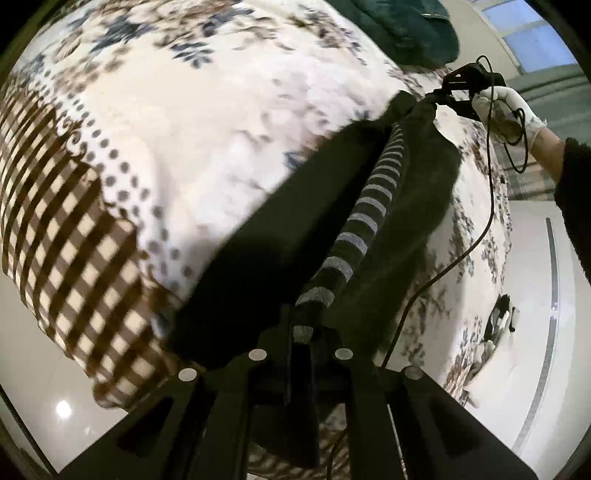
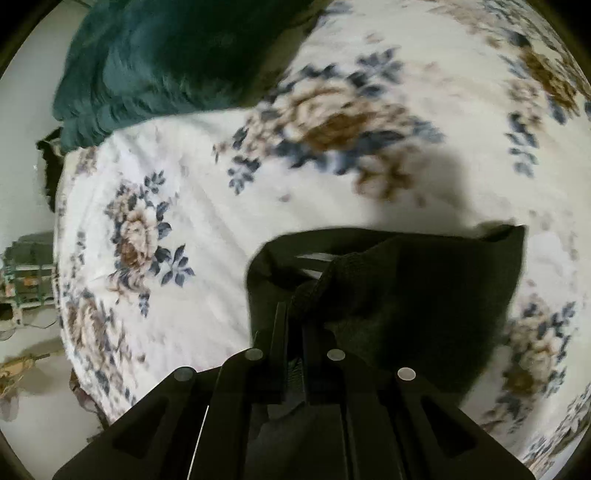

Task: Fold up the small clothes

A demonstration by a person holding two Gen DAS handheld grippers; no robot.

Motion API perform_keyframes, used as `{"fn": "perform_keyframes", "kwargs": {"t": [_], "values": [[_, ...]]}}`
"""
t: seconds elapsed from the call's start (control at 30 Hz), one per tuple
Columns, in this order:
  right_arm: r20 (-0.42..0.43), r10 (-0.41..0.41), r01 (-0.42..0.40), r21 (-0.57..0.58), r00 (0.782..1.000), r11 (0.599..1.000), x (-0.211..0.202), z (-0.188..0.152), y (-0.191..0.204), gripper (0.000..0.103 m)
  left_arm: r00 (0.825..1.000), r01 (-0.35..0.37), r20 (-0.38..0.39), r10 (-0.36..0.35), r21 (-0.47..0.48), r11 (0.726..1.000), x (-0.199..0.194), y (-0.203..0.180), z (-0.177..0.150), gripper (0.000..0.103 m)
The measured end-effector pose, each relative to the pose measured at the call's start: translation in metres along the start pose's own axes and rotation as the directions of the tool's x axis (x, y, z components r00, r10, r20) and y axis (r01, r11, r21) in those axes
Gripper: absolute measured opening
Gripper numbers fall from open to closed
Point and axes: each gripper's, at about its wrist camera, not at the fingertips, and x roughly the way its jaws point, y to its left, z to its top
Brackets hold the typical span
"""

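A small dark garment (image 1: 280, 236) with a grey-striped band (image 1: 364, 214) hangs stretched between my two grippers above a floral blanket (image 1: 207, 122). My left gripper (image 1: 304, 332) is shut on the near end of the striped band. My right gripper (image 1: 441, 98), held by a white-gloved hand (image 1: 506, 114), is shut on the far end. In the right wrist view my right gripper (image 2: 293, 314) pinches the dark garment (image 2: 406, 291), which hangs below it over the floral blanket (image 2: 207, 199).
A dark green cloth (image 2: 162, 62) lies at the blanket's far edge; it also shows in the left wrist view (image 1: 402, 29). A cable (image 1: 476, 229) runs from the right gripper. A pale glossy floor (image 1: 535, 332) surrounds the bed. Clutter (image 2: 26, 273) sits on the floor at left.
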Motion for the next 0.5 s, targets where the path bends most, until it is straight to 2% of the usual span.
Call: {"fn": "perform_keyframes", "kwargs": {"t": [0.13, 0.2, 0.27, 0.3, 0.33, 0.37, 0.4, 0.43, 0.47, 0.5], "values": [[-0.009, -0.065, 0.065, 0.006, 0.998, 0.998, 0.040, 0.005, 0.023, 0.005, 0.998, 0.014, -0.058, -0.014, -0.008, 1.000, 0.019, 0.028, 0.011, 0.005], [-0.008, -0.076, 0.076, 0.016, 0.997, 0.997, 0.050, 0.004, 0.025, 0.005, 0.993, 0.042, -0.110, -0.043, -0.015, 0.999, 0.035, 0.040, 0.018, 0.007], [-0.002, -0.072, 0.072, 0.020, 0.997, 0.997, 0.052, 0.000, 0.023, 0.008, 0.989, 0.029, -0.144, -0.033, -0.027, 0.999, 0.042, 0.052, 0.025, 0.009], [-0.002, -0.061, 0.061, 0.021, 0.998, 0.998, 0.050, -0.002, 0.022, 0.009, 0.986, 0.045, -0.156, -0.051, -0.040, 0.998, 0.043, 0.057, 0.028, 0.014], [-0.004, -0.047, 0.048, 0.015, 0.999, 0.999, 0.043, -0.010, 0.020, 0.018, 0.985, 0.034, -0.164, -0.042, -0.050, 0.998, 0.041, 0.064, 0.032, 0.018], [0.001, -0.032, 0.032, 0.006, 0.999, 0.999, 0.033, -0.019, 0.017, 0.032, 0.986, 0.034, -0.162, -0.042, -0.052, 0.998, 0.037, 0.067, 0.034, 0.023], [0.007, -0.008, 0.008, -0.002, 1.000, 1.000, 0.026, -0.027, 0.015, 0.040, 0.986, 0.050, -0.155, -0.058, -0.053, 0.997, 0.033, 0.071, 0.036, 0.029], [0.009, 0.023, -0.023, -0.023, 1.000, 0.999, 0.014, -0.043, 0.012, 0.054, 0.988, 0.056, -0.143, -0.062, -0.045, 0.997, 0.027, 0.072, 0.038, 0.035], [0.007, 0.038, -0.038, -0.043, 0.999, 0.998, 0.005, -0.059, 0.010, 0.061, 0.990, 0.051, -0.133, -0.055, -0.032, 0.998, 0.022, 0.071, 0.040, 0.044], [0.005, 0.055, -0.054, -0.068, 0.998, 0.996, -0.006, -0.080, 0.006, 0.061, 0.991, 0.051, -0.123, -0.053, -0.020, 0.999, 0.020, 0.071, 0.042, 0.046]]}}
